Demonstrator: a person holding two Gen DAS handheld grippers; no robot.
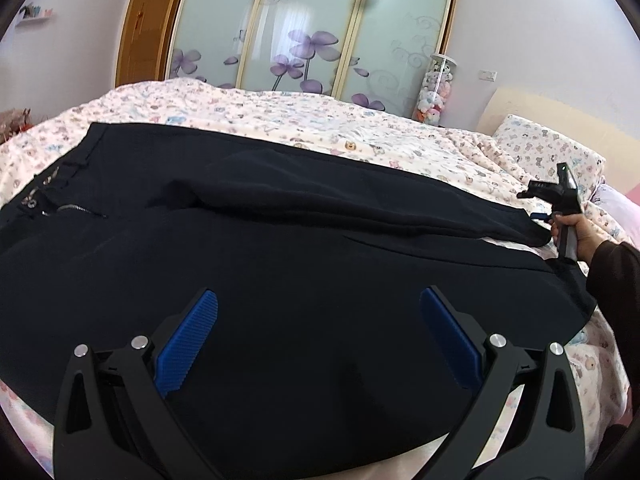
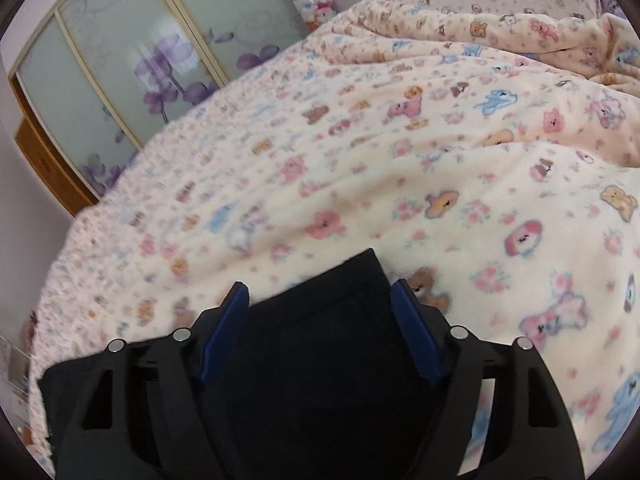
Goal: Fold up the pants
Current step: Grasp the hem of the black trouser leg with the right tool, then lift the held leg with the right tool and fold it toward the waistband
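Observation:
Dark navy pants (image 1: 280, 240) lie spread across the bed, with the waist and a zip (image 1: 76, 210) at the left and the legs running right. My left gripper (image 1: 319, 292) hovers open over the near leg, with only cloth below its blue pads. In the left wrist view a hand (image 1: 580, 232) holds my right gripper (image 1: 538, 216) at the far leg's hem. In the right wrist view the hem end of the pants (image 2: 320, 320) lies between the fingers of my right gripper (image 2: 320, 286). The pads stand apart on either side of it, with no visible pinch.
The bed cover (image 1: 320, 120) is cream with a bear print and lies in soft folds (image 2: 440, 160). A pillow (image 1: 548, 144) and the headboard (image 1: 560, 116) are at the right. Sliding wardrobe doors (image 1: 304, 28) and a clear tube of plush toys (image 1: 436, 88) stand behind the bed.

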